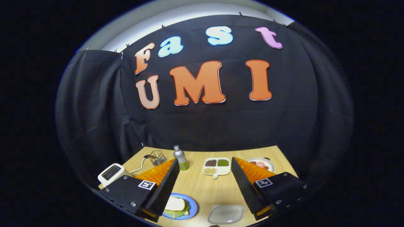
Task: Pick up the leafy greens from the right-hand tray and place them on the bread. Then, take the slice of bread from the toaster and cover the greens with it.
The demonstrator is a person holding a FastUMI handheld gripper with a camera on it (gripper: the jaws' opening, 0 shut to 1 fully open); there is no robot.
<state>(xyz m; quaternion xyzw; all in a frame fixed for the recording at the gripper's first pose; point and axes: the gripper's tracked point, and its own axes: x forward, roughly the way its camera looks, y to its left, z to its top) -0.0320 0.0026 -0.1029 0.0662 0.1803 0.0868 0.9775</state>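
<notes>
My gripper (205, 165) is open and held well above the wooden table (202, 189), with nothing between its fingers. Below the left finger sits a blue plate (192, 205) holding a slice of bread (175, 204) on top of leafy greens (178, 213) that stick out from under it. A white toaster (111, 173) stands beyond the left finger at the table's left edge; its slots look dark. Between the fingers, close to me, lies a clear tray (226, 214) with nothing visible in it.
A small bottle (180, 157) with a green label stands beyond the left finger. A white divided dish (216, 167) of grains lies ahead between the fingers. A plate of pink food (261, 164) sits behind the right finger. A wire basket (157, 157) is near the toaster's cable.
</notes>
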